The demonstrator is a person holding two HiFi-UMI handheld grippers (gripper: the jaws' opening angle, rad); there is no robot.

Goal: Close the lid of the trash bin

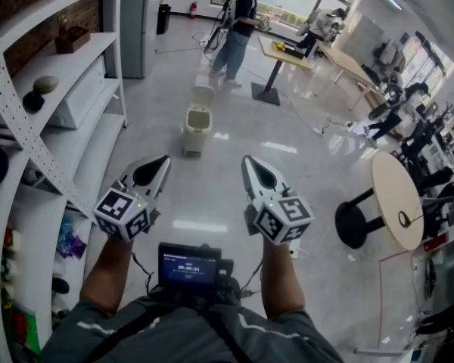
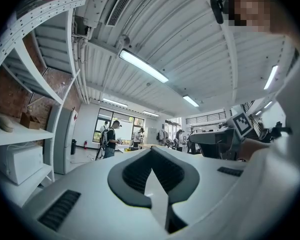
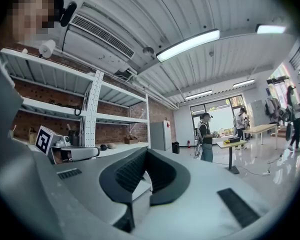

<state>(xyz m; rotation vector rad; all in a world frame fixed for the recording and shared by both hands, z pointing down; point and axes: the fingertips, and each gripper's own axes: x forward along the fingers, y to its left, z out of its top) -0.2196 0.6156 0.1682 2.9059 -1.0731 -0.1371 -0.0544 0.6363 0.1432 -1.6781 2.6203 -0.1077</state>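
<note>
- The left gripper [image 1: 166,159], a pale grey two-jaw tool with a black-and-white square-marker cube [image 1: 122,212] at its rear, is held low in front of the person and points forward over the floor.
- In the left gripper view its dark ribbed pads meet at the tips. The jaws are pressed together with nothing between them.
- The right gripper [image 1: 245,159], of the same make, is held beside the left one, a little apart from it, and also points forward.
- In the right gripper view its jaws are likewise drawn together at the tips and hold nothing.
- The cream plastic trash bin [image 1: 196,131] stands upright on the glossy grey floor [image 1: 234,127]. It is well ahead of both grippers, roughly in line with the gap between them, and neither touches it.
- The bin's cream lid [image 1: 203,94] is tipped up at the back, leaving the top open.
- A white metal shelving unit [image 1: 76,97] runs along the left side, with a brown box [image 1: 72,38] on an upper shelf.
- A round wooden-topped table [image 1: 396,199] and a black round stool [image 1: 354,224] stand at the right.
- A person in dark clothes [image 1: 240,23] stands far behind the bin beside a tall wooden-topped desk [image 1: 286,56].
- A small black device with a lit screen [image 1: 189,265] sits at the wearer's chest between the forearms.
</note>
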